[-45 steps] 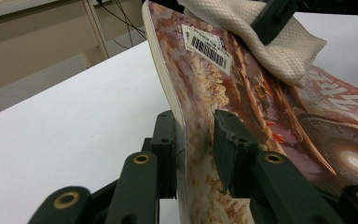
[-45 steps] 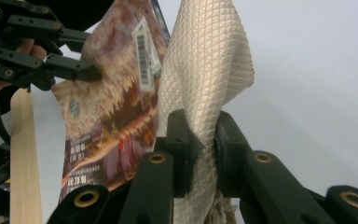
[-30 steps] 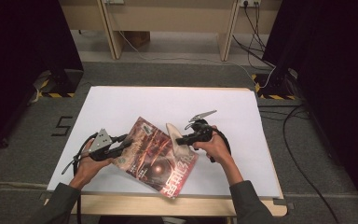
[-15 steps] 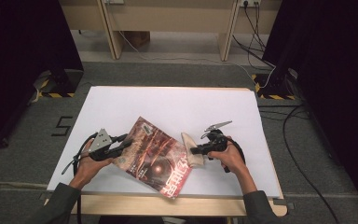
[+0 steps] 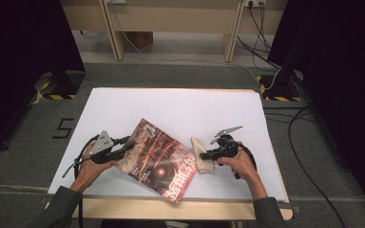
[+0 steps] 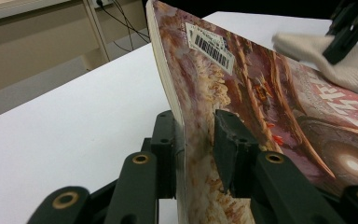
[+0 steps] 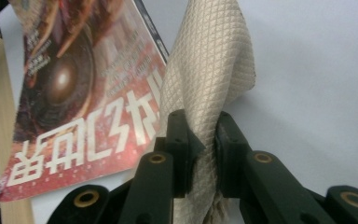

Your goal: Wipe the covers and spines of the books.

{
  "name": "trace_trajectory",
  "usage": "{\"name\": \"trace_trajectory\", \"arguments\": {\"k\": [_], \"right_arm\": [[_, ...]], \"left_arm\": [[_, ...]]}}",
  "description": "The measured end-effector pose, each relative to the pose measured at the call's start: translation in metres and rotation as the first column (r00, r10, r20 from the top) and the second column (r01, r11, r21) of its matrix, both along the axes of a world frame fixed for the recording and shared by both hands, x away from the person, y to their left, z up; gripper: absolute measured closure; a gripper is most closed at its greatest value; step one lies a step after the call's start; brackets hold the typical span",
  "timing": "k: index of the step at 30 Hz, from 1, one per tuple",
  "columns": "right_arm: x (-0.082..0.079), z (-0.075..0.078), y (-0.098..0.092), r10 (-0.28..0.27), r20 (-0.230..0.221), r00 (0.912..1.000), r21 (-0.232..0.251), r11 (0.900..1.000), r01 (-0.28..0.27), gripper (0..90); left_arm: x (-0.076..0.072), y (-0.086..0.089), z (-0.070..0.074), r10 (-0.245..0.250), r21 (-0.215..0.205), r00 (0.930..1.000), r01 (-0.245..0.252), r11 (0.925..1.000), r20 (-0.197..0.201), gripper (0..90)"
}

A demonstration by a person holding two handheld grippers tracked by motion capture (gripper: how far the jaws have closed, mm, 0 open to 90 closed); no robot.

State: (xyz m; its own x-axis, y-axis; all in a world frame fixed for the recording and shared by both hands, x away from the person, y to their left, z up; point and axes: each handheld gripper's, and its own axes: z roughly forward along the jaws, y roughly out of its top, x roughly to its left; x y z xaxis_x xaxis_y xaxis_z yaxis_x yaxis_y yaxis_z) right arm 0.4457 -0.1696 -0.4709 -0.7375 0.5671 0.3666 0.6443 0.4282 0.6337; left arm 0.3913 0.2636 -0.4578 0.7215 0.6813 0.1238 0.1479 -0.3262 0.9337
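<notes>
My left gripper (image 5: 123, 149) is clamped on the magazine's (image 5: 159, 159) left edge — pinning it steady, I'd say. Right gripper (image 5: 208, 154) pinches the cloth (image 5: 201, 156) just right of the magazine, touching its edge — likely for wiping. Both on the desk (image 5: 171, 107).

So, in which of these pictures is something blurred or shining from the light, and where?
High view: even light, dark surroundings, a bright spot of glare on the glossy reddish magazine. Left gripper view: the cream quilted cloth far off is soft, while the magazine's edge between the left gripper jaws is sharp. Right gripper view: the cloth weave is crisp above the right gripper; the magazine's top is blurred.
</notes>
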Motion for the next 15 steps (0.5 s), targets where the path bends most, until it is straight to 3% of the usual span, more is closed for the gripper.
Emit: {"name": "trace_trajectory", "arguments": {"k": [4,8,12,15], "right_arm": [[-0.002,0.019,-0.012,-0.046,0.048,0.9978,0.033,0.998,0.044,78.7],[0.0,0.031,-0.031,-0.128,0.094,0.9873,0.039,0.991,0.124,78.6],[0.004,0.033,-0.056,-0.228,0.125,0.9656,0.02,0.974,0.228,78.5],[0.007,0.028,-0.074,-0.303,0.122,0.945,-0.009,0.952,0.307,78.5]], "left_arm": [[0.0,0.0,-0.001,0.001,0.0,1.0,-0.001,1.0,-0.004,70.1],[0.0,0.0,-0.001,0.002,0.0,1.0,-0.002,1.0,-0.003,70.0],[0.0,0.0,-0.001,0.001,0.002,1.0,-0.001,1.0,-0.005,70.0],[0.001,0.0,-0.001,0.002,-0.001,1.0,-0.002,1.0,-0.004,70.0]]}}
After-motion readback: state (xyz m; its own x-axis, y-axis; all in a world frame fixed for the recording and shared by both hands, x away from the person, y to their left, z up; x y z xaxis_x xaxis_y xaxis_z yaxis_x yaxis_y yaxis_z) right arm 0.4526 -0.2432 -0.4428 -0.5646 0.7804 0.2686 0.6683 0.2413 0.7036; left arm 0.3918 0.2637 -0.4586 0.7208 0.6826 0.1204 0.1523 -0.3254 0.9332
